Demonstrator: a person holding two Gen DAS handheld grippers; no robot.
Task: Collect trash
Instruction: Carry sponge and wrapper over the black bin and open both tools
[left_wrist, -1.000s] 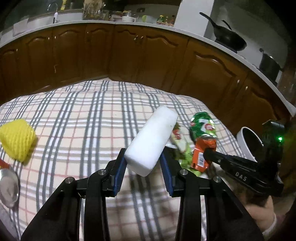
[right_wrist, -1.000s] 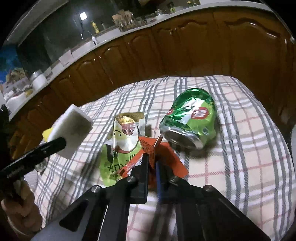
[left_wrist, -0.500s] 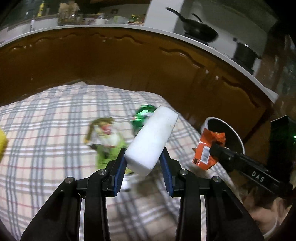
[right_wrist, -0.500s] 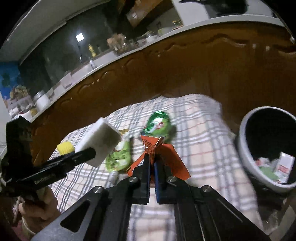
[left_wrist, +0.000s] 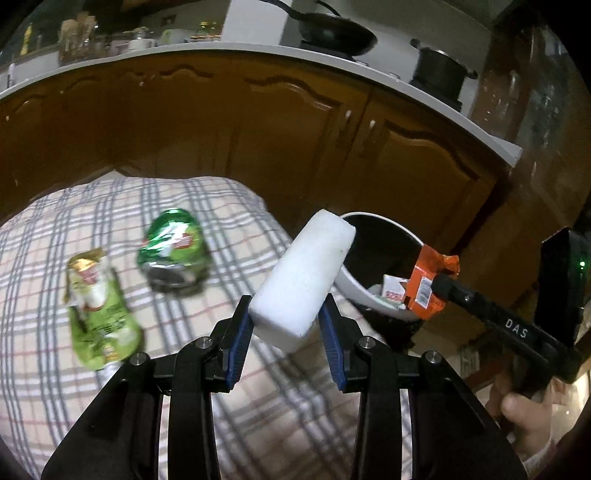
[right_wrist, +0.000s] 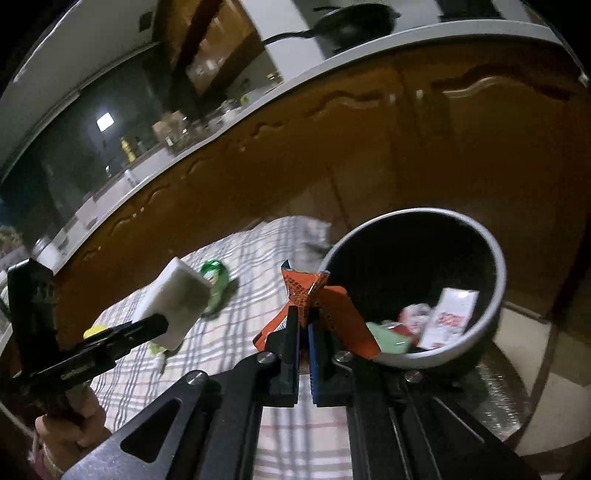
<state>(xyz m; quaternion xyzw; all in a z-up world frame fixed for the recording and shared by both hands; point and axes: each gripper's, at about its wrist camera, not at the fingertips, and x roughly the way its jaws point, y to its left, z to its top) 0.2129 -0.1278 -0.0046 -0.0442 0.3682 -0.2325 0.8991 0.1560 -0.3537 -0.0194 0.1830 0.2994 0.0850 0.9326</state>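
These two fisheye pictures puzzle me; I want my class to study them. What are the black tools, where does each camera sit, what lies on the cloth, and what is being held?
No robot here: a person holds a two-finger black gripper in each hand, and a camera on each looks forward along its fingers. The left-wrist view shows the left gripper shut on a white rectangular foam block. The right-wrist view shows the right gripper shut on a crumpled orange snack wrapper. Each view also catches the other gripper from the side. On the checked tablecloth lie a crushed green drink can and a flat green pouch, both blurred. Beside the table stands a round grey bin with some packaging inside; the wrapper is held near its rim.
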